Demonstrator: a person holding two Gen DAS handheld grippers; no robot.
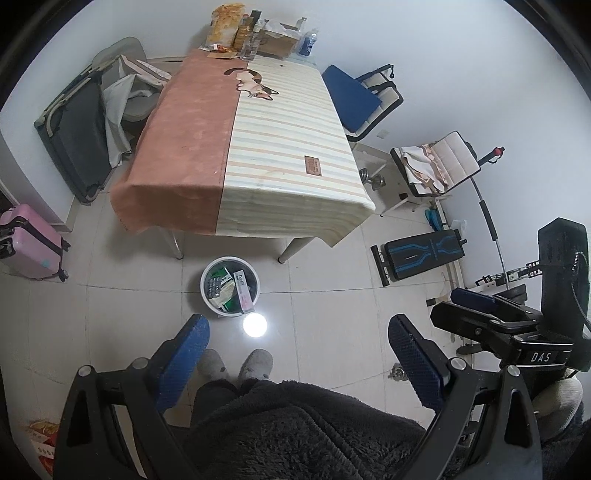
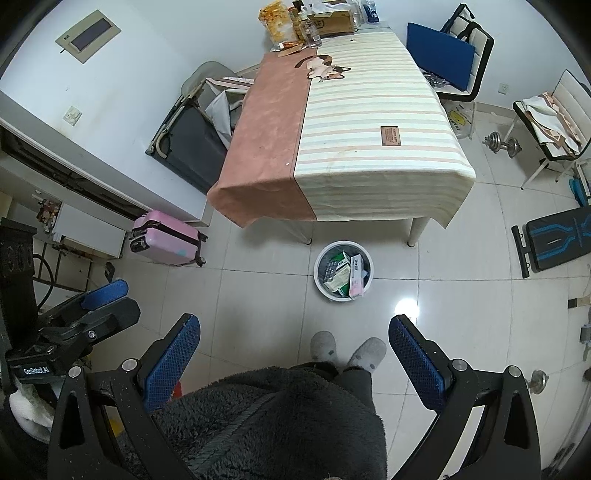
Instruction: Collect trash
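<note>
Both grippers sit at waist level over your dark fleece (image 1: 295, 424). The left gripper (image 1: 295, 350) has its fingers (image 1: 417, 354) spread wide and carries nothing; the right gripper (image 2: 295, 347) is likewise released and bare.

Beyond your slippers (image 2: 364, 352), the bin (image 2: 320, 284) stands on the floor tiles, just short of the desk (image 2: 369, 122). It already contains boxes and packets, one pink box (image 2: 357, 278) leaning on the rim.

The desk's near area is bare cloth. Clutter (image 2: 306, 22) stands at its far end; whether any of it is trash cannot be told from here.

Risks:
- A foot or finger may catch the bin and tip it.
- The pink box may slide out if the bin is jolted.
- Bottles at the far end may topple if you reach among them.
</note>
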